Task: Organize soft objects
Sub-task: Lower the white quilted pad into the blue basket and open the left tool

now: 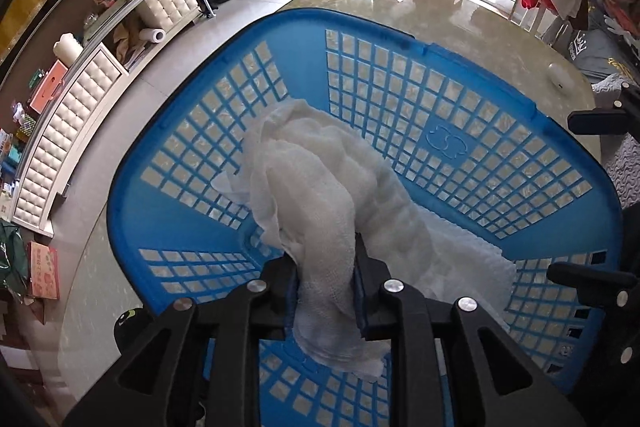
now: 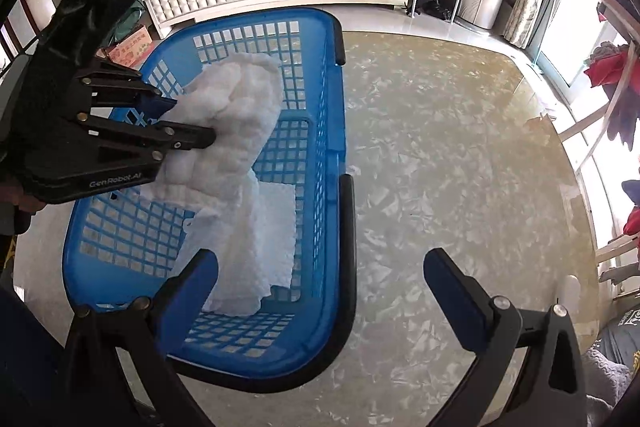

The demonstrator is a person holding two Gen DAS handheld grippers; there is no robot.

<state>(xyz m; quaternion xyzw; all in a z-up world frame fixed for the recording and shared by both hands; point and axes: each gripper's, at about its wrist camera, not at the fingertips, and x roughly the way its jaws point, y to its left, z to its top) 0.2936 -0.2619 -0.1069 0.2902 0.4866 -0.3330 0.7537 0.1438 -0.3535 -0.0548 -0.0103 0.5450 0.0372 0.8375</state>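
While the left gripper [image 1: 325,291] pinches the white cloth [image 1: 320,187] over the blue basket [image 1: 460,131], it should lower before letting go; the right gripper [image 2: 320,267] waits wide, holding nothing.

Between the left claw's [image 1: 325,291] fingers, the pinched stretch of the white cloth [image 1: 320,187] is hidden, and its tail disappears behind the claw body. The blue basket's [image 1: 400,23] near rim is covered by that claw. The right claw [image 2: 320,287] blocks the basket's near corner; its own base is cut off by the frame edge.
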